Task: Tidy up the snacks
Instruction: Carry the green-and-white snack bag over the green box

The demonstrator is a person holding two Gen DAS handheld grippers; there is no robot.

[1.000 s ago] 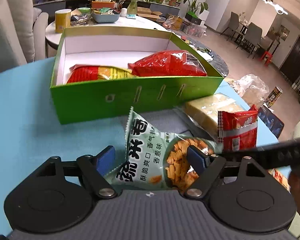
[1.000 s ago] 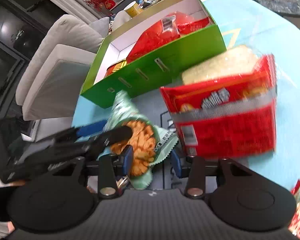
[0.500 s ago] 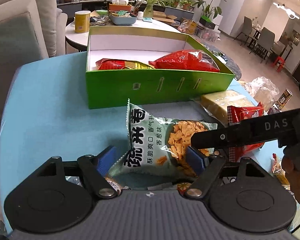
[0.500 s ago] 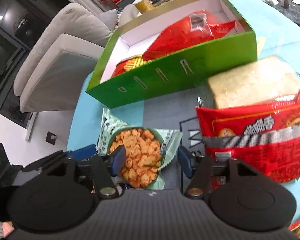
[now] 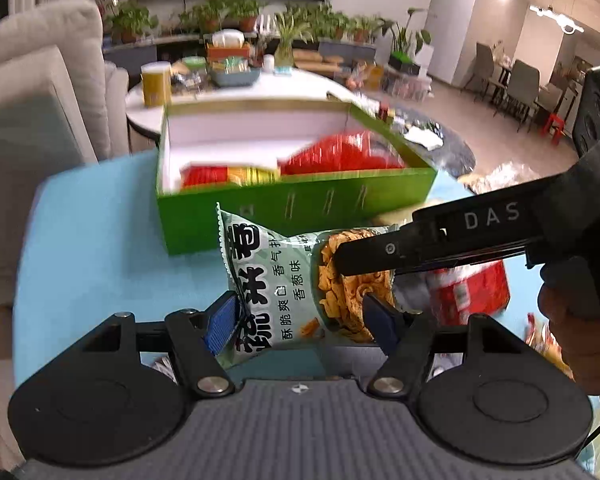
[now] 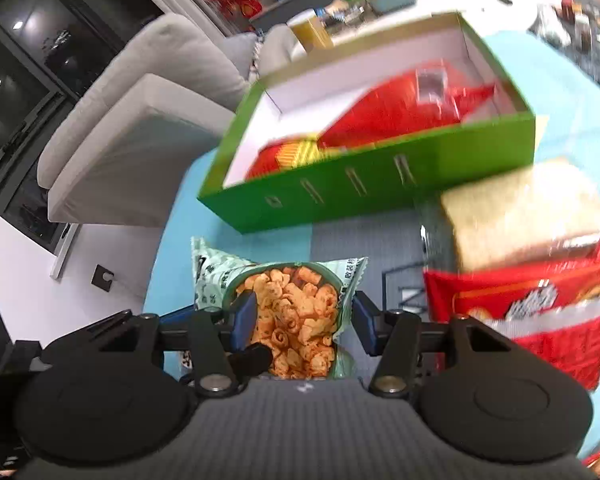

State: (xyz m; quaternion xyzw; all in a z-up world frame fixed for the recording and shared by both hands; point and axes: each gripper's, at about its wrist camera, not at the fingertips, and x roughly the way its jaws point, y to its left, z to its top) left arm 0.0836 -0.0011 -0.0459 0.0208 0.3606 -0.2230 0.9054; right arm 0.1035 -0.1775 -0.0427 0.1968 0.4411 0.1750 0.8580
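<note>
A: That pale green foil snack bag (image 5: 284,280) with orange puffs pictured?
B: Lifted above the light blue counter (image 5: 96,240), before the green cardboard box (image 5: 300,208) (red packets inside).
A: The left hand-held gripper (image 5: 300,316)?
B: Closing, pads against the bag. The right hand-held gripper (image 6: 300,316) is closing on its end too.

The right tool (image 6: 304,322) is closing its blue pads on the pale green snack bag (image 6: 288,312), which sits between them. Beyond it on the blue table (image 6: 572,92), a green box (image 6: 372,184) holds red packets (image 6: 396,116). Bagged bread (image 6: 524,212) and a red snack bag (image 6: 540,320) lie at right.
</note>
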